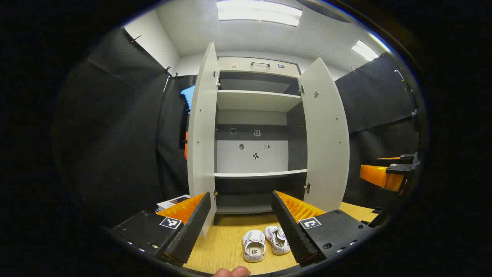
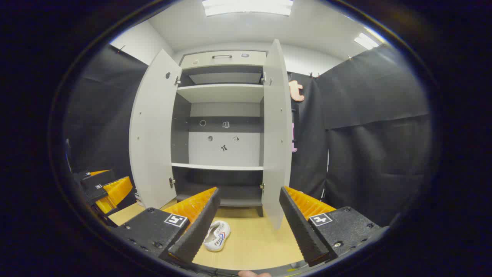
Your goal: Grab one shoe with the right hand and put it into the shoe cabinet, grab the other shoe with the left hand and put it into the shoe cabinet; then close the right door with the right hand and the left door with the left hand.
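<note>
White canvas shoes (image 1: 265,242) sit untouched before the open pale-grey wooden cabinet (image 1: 253,100), both grippers (image 1: 242,223) (image 2: 246,219) spread wide and empty, so the right one needs to drop first.

Two shoes (image 1: 265,243) lay side by side on the floor (image 1: 226,238) before one cabinet (image 1: 255,134). The cabinet had two doors, a left door (image 1: 201,142) and a right door (image 1: 326,138), both standing open. Two shelves (image 1: 258,100) crossed its inside, with one handle (image 1: 260,64) on the top panel. Five small stickers (image 1: 255,155) marked the back wall. Two ceiling lights (image 1: 259,11) glowed overhead. Two hand-held grippers were present: the left hand-held gripper (image 1: 241,227) and the right hand-held gripper (image 2: 250,225), each with two fingers set apart.
</note>
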Tool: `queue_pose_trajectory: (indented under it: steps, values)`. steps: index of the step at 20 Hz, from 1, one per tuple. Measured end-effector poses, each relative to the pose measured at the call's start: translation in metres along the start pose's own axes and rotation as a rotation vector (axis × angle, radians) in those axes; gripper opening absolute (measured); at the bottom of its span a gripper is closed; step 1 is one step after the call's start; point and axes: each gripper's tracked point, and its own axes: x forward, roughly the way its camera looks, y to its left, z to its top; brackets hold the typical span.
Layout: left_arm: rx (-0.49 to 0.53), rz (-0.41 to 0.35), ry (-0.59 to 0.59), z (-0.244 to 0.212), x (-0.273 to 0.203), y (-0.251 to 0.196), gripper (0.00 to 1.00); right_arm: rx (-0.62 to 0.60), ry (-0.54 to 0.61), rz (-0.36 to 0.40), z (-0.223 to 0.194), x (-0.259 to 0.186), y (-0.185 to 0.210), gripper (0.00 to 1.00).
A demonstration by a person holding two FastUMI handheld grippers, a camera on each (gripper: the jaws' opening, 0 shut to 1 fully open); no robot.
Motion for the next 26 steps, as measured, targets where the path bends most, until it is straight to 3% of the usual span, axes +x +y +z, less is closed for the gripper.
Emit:
queue_pose_trajectory:
  steps: [16, 17, 23, 26]
  values:
    - [-0.011, 0.008, -0.012, 0.003, 0.008, 0.008, 0.95, -0.007, -0.014, 0.005, 0.003, 0.005, 0.008, 1.0]
    - [-0.01, 0.006, -0.012, 0.002, 0.008, 0.008, 0.95, -0.007, -0.013, 0.004, 0.002, 0.006, 0.009, 0.96]
    - [-0.013, -0.004, -0.007, 0.0, 0.013, 0.007, 0.95, -0.011, 0.006, 0.004, -0.006, 0.011, 0.012, 1.0]
    - [-0.012, 0.002, -0.01, -0.001, 0.017, 0.009, 0.95, 0.001, 0.026, 0.041, -0.016, 0.015, 0.022, 1.0]
